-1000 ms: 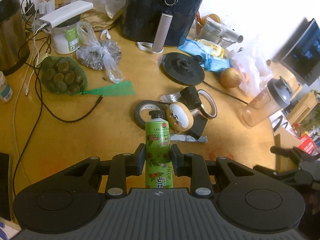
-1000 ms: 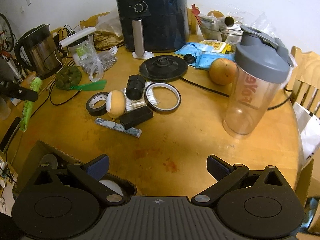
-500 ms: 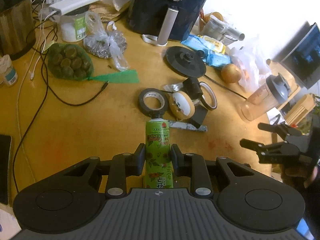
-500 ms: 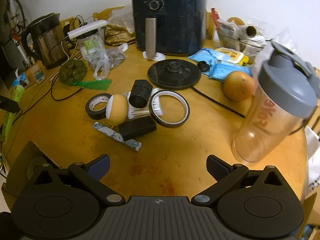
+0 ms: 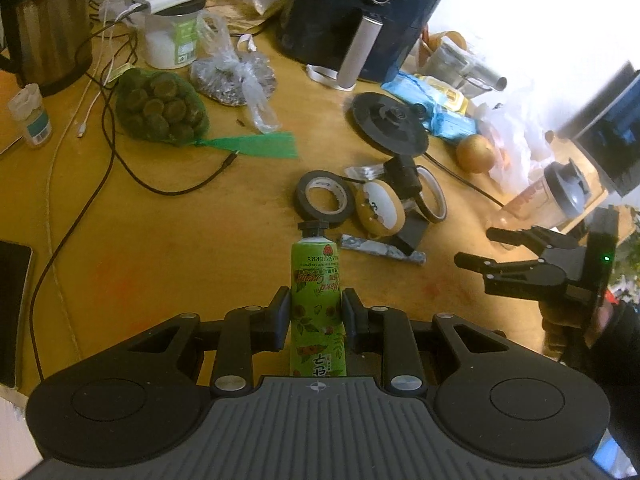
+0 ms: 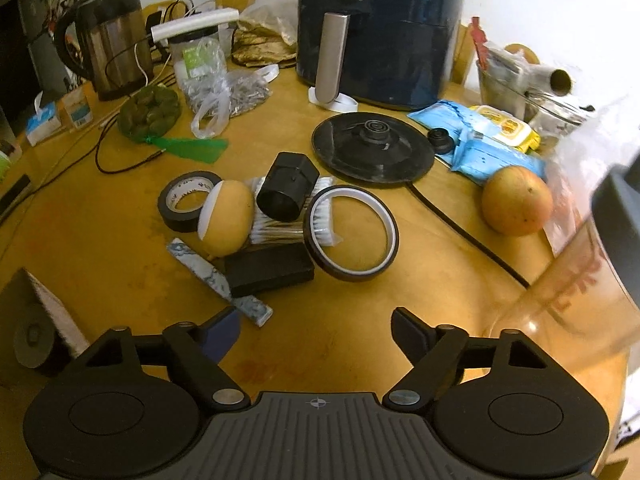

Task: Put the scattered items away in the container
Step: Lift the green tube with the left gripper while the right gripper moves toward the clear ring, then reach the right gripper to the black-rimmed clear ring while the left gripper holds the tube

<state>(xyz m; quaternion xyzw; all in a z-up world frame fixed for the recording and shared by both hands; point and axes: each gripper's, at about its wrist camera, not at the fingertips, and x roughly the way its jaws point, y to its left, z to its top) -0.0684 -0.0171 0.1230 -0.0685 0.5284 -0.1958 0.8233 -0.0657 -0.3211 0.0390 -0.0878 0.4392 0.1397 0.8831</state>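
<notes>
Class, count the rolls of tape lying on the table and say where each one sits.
2. The black tape roll lies left of the yellow-brown egg-shaped object; the thin amber tape ring leans on the white brush to its right. Clutter might hide others.

On the table (image 6: 100, 248) we see a roll of tape (image 6: 185, 200) at the left of a small heap. Just right of it lies a round case (image 6: 228, 218), then a ring (image 6: 351, 233). A box (image 6: 269, 269) lies in front, a kettle base (image 6: 373, 147) behind, an orange (image 6: 516, 200) far right.
</notes>
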